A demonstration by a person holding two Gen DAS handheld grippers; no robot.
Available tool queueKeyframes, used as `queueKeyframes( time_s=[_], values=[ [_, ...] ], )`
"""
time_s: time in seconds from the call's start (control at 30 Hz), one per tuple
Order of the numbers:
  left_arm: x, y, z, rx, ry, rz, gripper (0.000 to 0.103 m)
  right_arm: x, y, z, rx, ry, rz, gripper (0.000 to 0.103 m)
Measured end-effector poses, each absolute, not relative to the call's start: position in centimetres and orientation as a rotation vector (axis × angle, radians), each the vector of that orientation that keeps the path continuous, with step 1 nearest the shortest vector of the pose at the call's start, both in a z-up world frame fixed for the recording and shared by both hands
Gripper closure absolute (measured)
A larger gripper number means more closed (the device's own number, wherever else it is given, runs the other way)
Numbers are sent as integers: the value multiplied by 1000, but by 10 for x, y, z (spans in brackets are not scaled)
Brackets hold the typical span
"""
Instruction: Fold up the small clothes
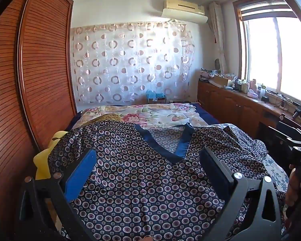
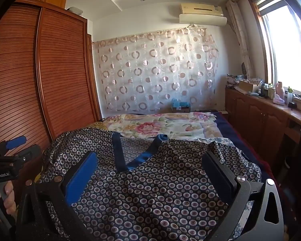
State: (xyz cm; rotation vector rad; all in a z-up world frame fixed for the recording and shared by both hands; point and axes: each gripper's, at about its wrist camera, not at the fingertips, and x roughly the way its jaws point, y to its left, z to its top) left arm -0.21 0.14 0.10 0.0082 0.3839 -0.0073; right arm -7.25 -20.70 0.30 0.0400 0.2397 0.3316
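Note:
A dark navy top (image 1: 142, 172) with a small circle print and a blue V-neck band (image 1: 180, 150) lies spread on the bed, neck toward the far wall. It also fills the lower half of the right wrist view (image 2: 150, 184). My left gripper (image 1: 148, 160) hovers open just above its chest, jaws wide apart, holding nothing. My right gripper (image 2: 150, 164) is likewise open over the top, slightly to the right of the neck band (image 2: 142, 158). The left gripper's handle and hand show at the left edge of the right wrist view (image 2: 8, 160).
The bed (image 1: 150, 112) has a floral cover beyond the top. A slatted wooden wardrobe (image 1: 36, 76) stands close on the left. A low wooden cabinet (image 1: 236, 104) with clutter runs under the window on the right. A yellow item (image 1: 44, 160) lies by the top's left edge.

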Motion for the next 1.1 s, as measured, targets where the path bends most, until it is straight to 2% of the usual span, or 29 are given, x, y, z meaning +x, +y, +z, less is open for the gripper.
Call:
queueKeyframes(
  time_s=[1.1],
  values=[
    [-2, 0, 1, 8, 387, -11, 0, -70, -204, 1, 35, 240, 337, 0]
  ],
)
